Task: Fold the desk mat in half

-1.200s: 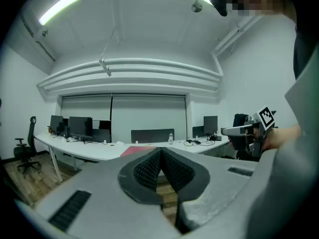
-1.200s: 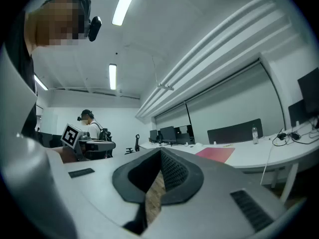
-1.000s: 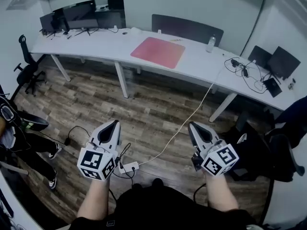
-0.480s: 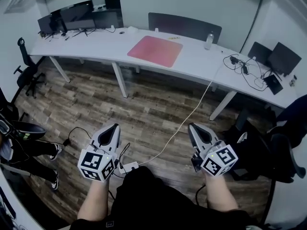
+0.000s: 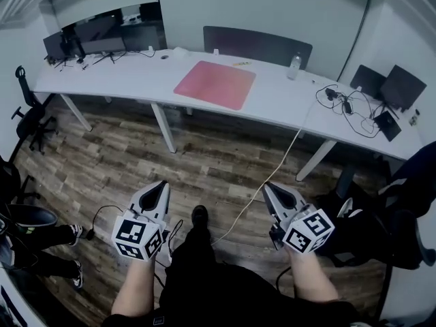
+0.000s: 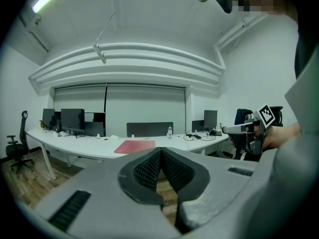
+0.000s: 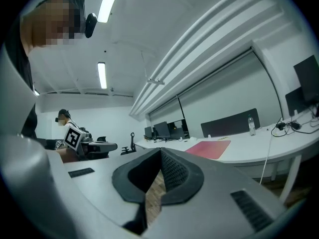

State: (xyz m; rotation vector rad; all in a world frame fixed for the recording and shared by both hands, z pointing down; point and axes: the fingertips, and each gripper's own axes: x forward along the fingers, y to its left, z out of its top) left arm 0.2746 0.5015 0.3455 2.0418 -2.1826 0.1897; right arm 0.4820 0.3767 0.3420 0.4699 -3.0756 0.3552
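Both the left gripper and right gripper have empty, clenched jaws far from the desk mat at the tabletop's front edge, so they should open before reaching its near corners.

The left gripper and right gripper: fingers closed, seemingly empty.

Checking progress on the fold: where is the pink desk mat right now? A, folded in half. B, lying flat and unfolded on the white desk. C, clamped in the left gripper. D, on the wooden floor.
B: the pink desk mat lies spread flat on the white desk, far from the left gripper and right gripper, both shut and empty.
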